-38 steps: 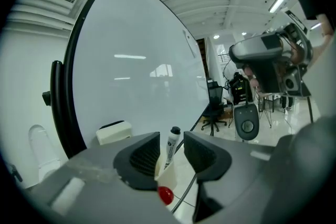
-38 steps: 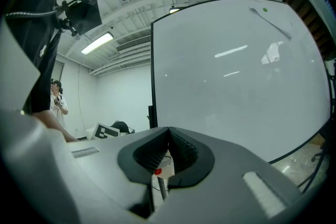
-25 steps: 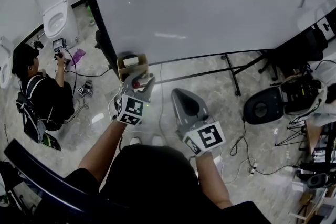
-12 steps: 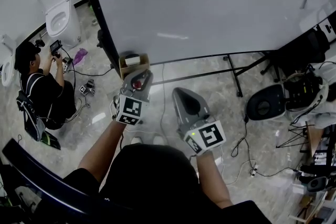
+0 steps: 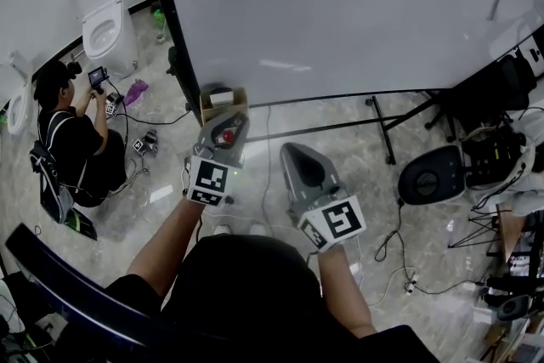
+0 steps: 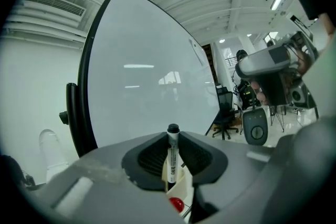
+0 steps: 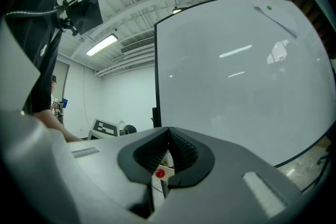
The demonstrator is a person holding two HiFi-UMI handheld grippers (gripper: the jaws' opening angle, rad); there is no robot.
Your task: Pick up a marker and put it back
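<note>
In the left gripper view a marker [image 6: 171, 165] with a white barrel and a black cap stands upright between the ribbed pads, and my left gripper [image 6: 172, 150] is shut on it. In the head view the left gripper [image 5: 226, 125] sits just in front of a small cardboard box [image 5: 223, 103] at the foot of the whiteboard [image 5: 340, 4]; the marker is hidden by the jaws there. My right gripper [image 5: 294, 155] hangs beside it to the right, shut with nothing between its pads [image 7: 169, 143].
A person [image 5: 72, 149] crouches on the floor at the left, near a white toilet [image 5: 102, 21]. The whiteboard's stand legs [image 5: 382, 127] and a dark round chair seat [image 5: 429, 178] are at the right. Cables lie across the floor.
The left gripper's jaws stood wide open by the cardboard box a second ago; they have since closed on the marker. The right gripper has hardly moved.
</note>
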